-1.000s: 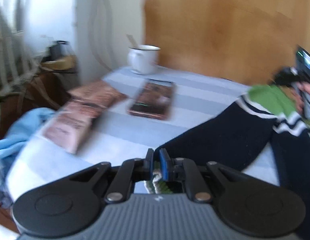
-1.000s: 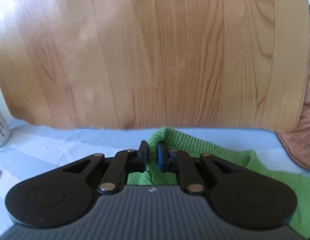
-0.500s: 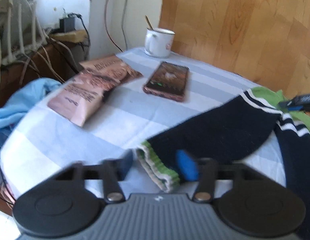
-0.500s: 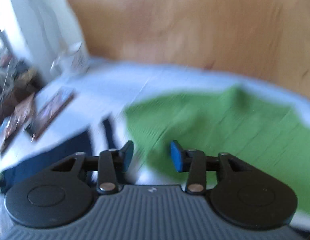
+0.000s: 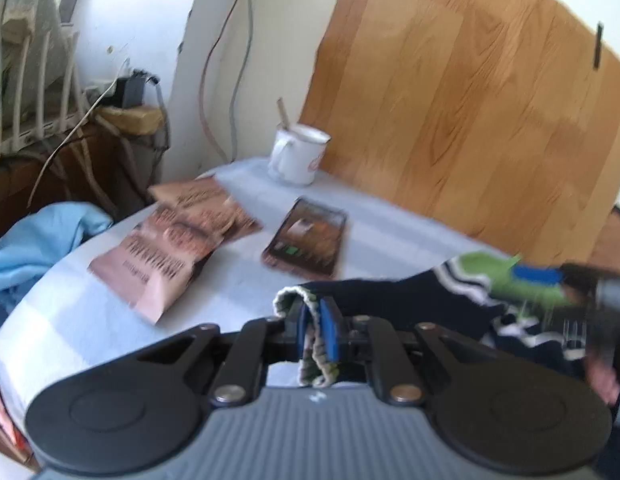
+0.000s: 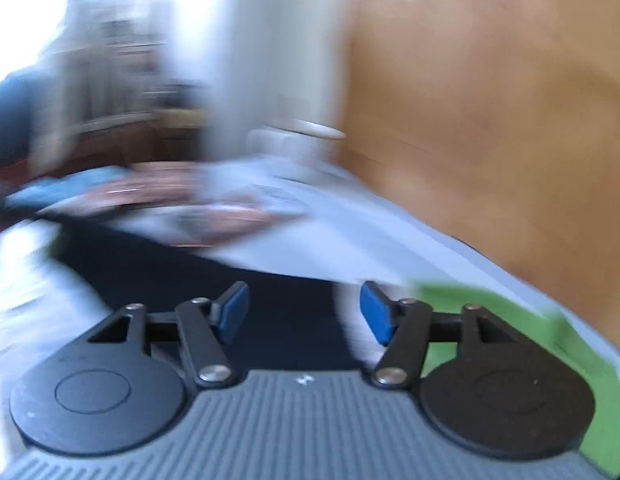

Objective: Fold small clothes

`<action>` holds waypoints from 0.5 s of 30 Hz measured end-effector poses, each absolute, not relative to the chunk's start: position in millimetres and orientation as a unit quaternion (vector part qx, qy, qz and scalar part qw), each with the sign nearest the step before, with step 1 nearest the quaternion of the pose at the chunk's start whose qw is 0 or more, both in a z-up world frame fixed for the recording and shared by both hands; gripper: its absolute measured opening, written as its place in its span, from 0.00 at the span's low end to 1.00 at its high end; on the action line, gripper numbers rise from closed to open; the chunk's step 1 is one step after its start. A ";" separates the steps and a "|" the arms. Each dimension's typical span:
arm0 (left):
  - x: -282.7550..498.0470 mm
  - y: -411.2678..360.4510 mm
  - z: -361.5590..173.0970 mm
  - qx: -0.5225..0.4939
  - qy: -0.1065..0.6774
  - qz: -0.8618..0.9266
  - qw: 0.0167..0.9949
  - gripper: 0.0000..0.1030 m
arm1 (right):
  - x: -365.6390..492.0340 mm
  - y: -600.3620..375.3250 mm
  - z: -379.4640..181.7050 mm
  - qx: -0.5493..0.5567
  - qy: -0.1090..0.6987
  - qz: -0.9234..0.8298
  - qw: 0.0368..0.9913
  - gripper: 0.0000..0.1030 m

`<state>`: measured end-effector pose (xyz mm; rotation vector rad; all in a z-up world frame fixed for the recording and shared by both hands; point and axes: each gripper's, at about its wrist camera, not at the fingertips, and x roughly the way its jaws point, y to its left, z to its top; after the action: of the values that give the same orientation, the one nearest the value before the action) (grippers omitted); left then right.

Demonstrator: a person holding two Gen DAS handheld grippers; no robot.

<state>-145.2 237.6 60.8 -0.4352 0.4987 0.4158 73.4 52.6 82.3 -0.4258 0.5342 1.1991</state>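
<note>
A small navy sweater [image 5: 410, 296] with white stripes and a green yoke [image 5: 486, 264] lies on the pale blue striped cloth [image 5: 390, 236]. My left gripper [image 5: 316, 320] is shut on the sleeve's green-and-white cuff [image 5: 287, 300], which is raised a little off the cloth. In the blurred right wrist view my right gripper [image 6: 303, 314] hovers over the navy part [image 6: 277, 300] beside the green part [image 6: 490, 312]. Its jaws are opening and nothing is pinched between the blue pads [image 6: 231, 312].
A white mug [image 5: 295, 160] with a stick in it stands at the back by the wooden board [image 5: 470, 120]. A phone [image 5: 307, 244] and two brown snack packets [image 5: 177, 248] lie left of the sweater. A light blue cloth [image 5: 41, 240] hangs at the left edge.
My left gripper opened around the cuff, then shut on it and lifted it slightly. My right gripper let go of the green edge, swung left over the sweater and spread its jaws wider.
</note>
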 end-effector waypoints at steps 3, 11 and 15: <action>-142.6 232.0 78.9 -0.202 0.221 0.187 0.936 0.09 | 21.2 65.1 84.4 -0.221 0.181 0.624 0.727 0.78; -139.0 206.8 114.7 -0.140 0.171 0.183 0.958 0.11 | 27.0 147.8 73.8 -0.183 0.222 0.559 0.778 0.11; -161.0 215.9 120.6 -0.150 0.136 0.217 0.955 0.21 | 77.9 170.9 84.8 -0.063 0.320 0.545 0.772 0.11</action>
<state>-161.0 215.9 120.6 -0.3052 0.2756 0.4411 77.9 170.9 84.8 -0.1366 0.6945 1.1808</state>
